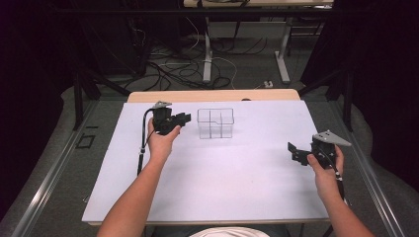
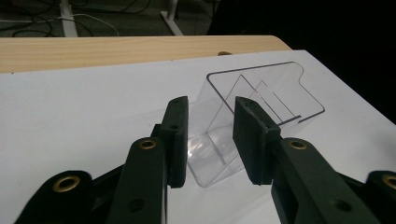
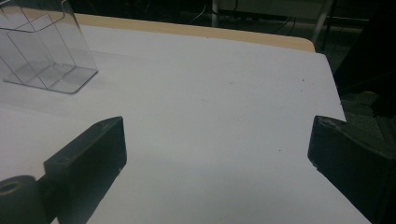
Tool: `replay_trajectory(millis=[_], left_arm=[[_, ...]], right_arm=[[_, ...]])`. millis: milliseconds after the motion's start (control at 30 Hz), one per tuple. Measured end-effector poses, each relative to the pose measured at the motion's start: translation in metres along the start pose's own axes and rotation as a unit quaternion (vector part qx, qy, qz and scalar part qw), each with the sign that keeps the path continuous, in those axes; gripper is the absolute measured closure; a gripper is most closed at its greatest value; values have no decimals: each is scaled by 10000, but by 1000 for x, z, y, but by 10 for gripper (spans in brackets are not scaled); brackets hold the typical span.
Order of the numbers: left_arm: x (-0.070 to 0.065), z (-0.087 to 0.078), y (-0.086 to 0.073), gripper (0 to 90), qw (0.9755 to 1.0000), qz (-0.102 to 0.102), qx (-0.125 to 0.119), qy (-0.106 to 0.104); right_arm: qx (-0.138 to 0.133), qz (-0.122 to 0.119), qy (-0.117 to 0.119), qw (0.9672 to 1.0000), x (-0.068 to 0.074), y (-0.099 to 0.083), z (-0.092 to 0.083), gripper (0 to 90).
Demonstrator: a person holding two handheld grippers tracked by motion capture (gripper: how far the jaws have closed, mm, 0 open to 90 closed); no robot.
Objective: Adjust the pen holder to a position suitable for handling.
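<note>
A clear plastic holder [image 1: 215, 123] with inner dividers stands upright on the white board [image 1: 222, 173], toward the far middle. My left gripper [image 1: 186, 117] hovers just left of it, pointing at its side. In the left gripper view, the jaws [image 2: 211, 101] stand a little apart, and the holder [image 2: 261, 88] lies just beyond the tips, untouched. My right gripper [image 1: 292, 149] is held near the board's right edge, well away from the holder. Its jaws [image 3: 217, 123] are spread wide over bare board, with the holder [image 3: 44, 51] far off at the upper left.
The board lies on a wooden table whose far edge [image 1: 212, 95] shows behind the holder. Beyond it are table legs [image 1: 208, 59] and loose cables [image 1: 173, 69] on the floor. Metal rails [image 1: 44, 182] run along both sides of the table.
</note>
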State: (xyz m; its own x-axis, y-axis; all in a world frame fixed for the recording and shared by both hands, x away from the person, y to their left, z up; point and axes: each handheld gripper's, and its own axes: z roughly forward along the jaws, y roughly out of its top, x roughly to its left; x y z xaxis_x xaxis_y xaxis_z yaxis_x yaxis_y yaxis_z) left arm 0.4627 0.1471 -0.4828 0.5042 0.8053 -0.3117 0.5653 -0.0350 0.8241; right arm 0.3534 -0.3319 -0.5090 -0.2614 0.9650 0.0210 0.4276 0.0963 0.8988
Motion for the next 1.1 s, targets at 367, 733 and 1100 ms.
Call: replay_trajectory(millis=[367,733,1100], left_arm=[[-2,-30,-6,505,9999,107,49,2],[-4,-56,-13,338,9986,446,68,271],[5,-85,-33,302,9957,734,392,401]], right_arm=[[16,29,-35,10000,0,0,-1,42],[47,-12,-25,10000,2,1,-3,42],[-11,-93,16,10000,4,1,-1,42]])
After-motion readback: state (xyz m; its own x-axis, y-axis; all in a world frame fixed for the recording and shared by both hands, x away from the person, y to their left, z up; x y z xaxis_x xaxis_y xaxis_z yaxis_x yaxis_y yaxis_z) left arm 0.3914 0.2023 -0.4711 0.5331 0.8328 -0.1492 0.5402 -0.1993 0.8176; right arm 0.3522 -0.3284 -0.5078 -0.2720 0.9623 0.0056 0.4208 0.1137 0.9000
